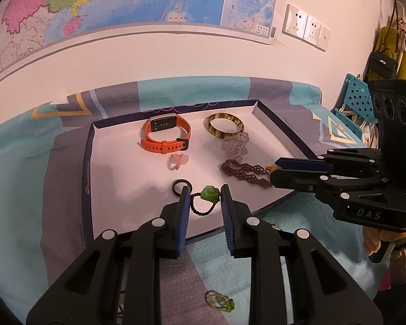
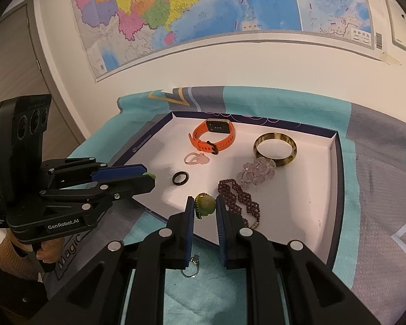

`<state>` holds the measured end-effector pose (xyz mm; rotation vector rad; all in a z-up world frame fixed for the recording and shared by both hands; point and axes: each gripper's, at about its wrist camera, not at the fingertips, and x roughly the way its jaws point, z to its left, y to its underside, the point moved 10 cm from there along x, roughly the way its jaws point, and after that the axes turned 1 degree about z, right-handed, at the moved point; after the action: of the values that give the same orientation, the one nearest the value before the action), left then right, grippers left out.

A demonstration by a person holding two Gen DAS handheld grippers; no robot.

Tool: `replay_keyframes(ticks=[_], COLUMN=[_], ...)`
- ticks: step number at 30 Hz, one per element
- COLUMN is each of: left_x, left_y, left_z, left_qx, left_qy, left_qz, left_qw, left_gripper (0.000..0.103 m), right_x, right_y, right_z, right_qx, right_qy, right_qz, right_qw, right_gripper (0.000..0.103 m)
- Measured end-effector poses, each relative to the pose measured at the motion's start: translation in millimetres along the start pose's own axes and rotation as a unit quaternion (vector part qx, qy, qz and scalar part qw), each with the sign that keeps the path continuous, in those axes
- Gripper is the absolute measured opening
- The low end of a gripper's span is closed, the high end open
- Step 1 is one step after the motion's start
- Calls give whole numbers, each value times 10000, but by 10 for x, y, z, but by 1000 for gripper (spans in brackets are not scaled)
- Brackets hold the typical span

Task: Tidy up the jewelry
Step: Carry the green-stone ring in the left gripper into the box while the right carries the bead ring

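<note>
Jewelry first: my left gripper (image 1: 205, 199) stands open around the green rose ring (image 1: 210, 193), its beaded loop trailing toward me over the white tray (image 1: 116, 173). My right gripper (image 2: 205, 207) is clamped on a green pendant (image 2: 207, 205) above the tray's near edge. Still loose on the bedspread (image 1: 21, 189), nearest my left, lies a gold-green ring (image 1: 219, 301).

Black ring (image 1: 181, 187) partly hidden behind a left finger (image 1: 183, 203); bead cord of green flower piece (image 1: 210, 193) dips behind the pads. Dark bead bracelet (image 2: 239, 197) end hidden by right tongs (image 2: 205, 207). Silver ring (image 2: 190, 269) half covered below. Box (image 1: 87, 162) near corner hidden
</note>
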<state>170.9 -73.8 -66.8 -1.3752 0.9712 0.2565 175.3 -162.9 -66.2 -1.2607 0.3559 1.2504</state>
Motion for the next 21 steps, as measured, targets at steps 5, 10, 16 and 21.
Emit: replay_keyframes(ticks=[5,10,16,21], left_x=[12,44,71,117], left_y=[-8,-9,8,27], left_z=[-10,-9,1,14], left_qx=[7,-15,-44,-79], left_qy=[1,-19,-17,-27], left_qz=[-3,22,50,92], left_qw=[10000,10000,10000,9999], left_gripper=[23,23,23,23], right_x=[22,35,73,117], right_y=[0,8,14,25], right_z=[-7,-13,-31,-44], right_qx=[7,19,21,29], right_qy=[10,17,36,48], right_qz=[21,42,83,126], right_qw=[10000,10000,10000,9999], right_gripper=[14,14,14,14])
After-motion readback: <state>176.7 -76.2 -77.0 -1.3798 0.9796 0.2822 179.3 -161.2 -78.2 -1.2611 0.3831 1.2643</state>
